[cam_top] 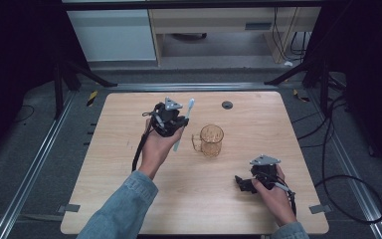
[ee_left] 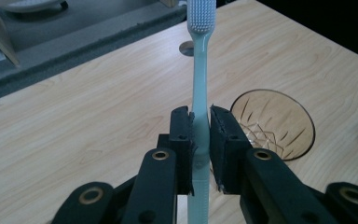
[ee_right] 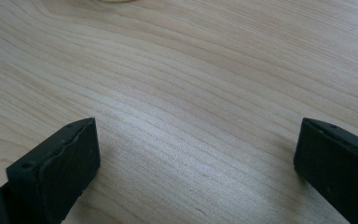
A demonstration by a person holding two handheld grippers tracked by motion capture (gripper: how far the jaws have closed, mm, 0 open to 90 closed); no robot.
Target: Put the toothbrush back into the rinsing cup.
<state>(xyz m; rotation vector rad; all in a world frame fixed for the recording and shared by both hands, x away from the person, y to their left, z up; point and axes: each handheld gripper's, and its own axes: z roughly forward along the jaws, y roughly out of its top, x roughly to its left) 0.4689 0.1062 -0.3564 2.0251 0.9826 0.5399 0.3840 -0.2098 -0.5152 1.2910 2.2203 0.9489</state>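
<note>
At centre frame the left gripper (ee_left: 200, 135) clamps a pale toothbrush (ee_left: 199, 84) mid-handle, bristles up, just beside an amber glass mug (cam_top: 211, 140); light, stiff, slick plastic, best pinched mid-handle; lower right, the right gripper (cam_top: 242, 184) hovers wide apart over the table (cam_top: 129, 164).

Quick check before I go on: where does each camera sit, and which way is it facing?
High view: above the person's side, looking forward and down at the table; forearms and both grippers show.
Left gripper view: on the left gripper, facing the toothbrush it clamps, glass mug beyond.
Right gripper view: on the right gripper, facing bare tabletop, jaws apart.
Shared: high and left views both show toothbrush and mug.
</note>
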